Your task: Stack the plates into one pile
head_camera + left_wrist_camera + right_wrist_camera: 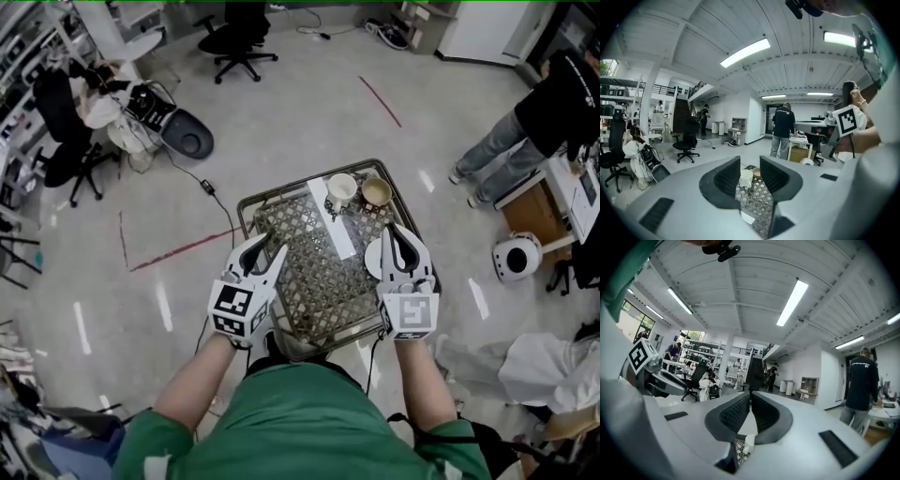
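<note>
A white plate [374, 259] lies at the right side of the lattice-topped table [319, 281], mostly hidden under my right gripper [404, 232]. That gripper is held above it, shut, and in the right gripper view its jaws [750, 397] meet with nothing clamped. My left gripper [264, 251] hovers over the table's left side, open and empty. Through its jaws [750, 164] I see a white cup [746, 178] and a brownish bowl [756, 172]. I can make out no other plate.
The white cup [340, 188] and the brownish bowl [376, 192] stand at the table's far end, beside a white paper strip [335, 223]. A person [553, 103] stands at the right near a round white device [517, 258]. Office chairs [234, 42] and a floor cable [211, 192] lie beyond.
</note>
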Action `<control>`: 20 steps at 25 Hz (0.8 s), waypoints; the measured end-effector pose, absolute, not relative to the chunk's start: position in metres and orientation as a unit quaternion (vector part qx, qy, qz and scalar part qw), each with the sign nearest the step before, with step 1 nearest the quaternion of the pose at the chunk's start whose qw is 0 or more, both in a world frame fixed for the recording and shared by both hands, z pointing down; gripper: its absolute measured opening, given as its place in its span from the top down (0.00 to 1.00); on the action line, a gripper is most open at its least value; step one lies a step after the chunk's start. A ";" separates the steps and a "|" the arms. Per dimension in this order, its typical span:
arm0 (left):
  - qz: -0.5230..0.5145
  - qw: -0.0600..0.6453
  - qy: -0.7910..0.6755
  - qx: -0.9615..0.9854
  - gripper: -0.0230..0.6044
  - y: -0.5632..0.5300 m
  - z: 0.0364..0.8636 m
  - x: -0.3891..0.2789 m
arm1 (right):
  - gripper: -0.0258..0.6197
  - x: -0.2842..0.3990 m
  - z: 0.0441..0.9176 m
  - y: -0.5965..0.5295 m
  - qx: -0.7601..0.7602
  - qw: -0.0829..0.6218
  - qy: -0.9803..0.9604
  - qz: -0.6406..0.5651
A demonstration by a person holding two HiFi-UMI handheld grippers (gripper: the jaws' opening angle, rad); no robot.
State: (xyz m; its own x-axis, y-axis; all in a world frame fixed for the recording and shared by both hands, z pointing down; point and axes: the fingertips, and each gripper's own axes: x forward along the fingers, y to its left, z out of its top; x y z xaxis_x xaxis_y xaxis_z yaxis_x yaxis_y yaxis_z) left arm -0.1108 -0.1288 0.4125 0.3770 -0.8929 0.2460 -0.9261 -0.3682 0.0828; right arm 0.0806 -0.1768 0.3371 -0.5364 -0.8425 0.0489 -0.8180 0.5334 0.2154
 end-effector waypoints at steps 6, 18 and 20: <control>0.049 0.076 -0.556 0.826 0.74 -0.133 0.377 -0.121 | 0.90 0.063 0.302 -0.161 0.470 0.057 -0.873 -0.119; 0.025 0.059 -0.546 0.835 0.74 -0.129 0.351 -0.119 | 0.90 0.056 0.282 -0.147 0.476 0.037 -0.868 -0.134; 0.023 0.061 -0.545 0.836 0.74 -0.128 0.352 -0.118 | 0.90 0.057 0.282 -0.146 0.479 0.035 -0.866 -0.137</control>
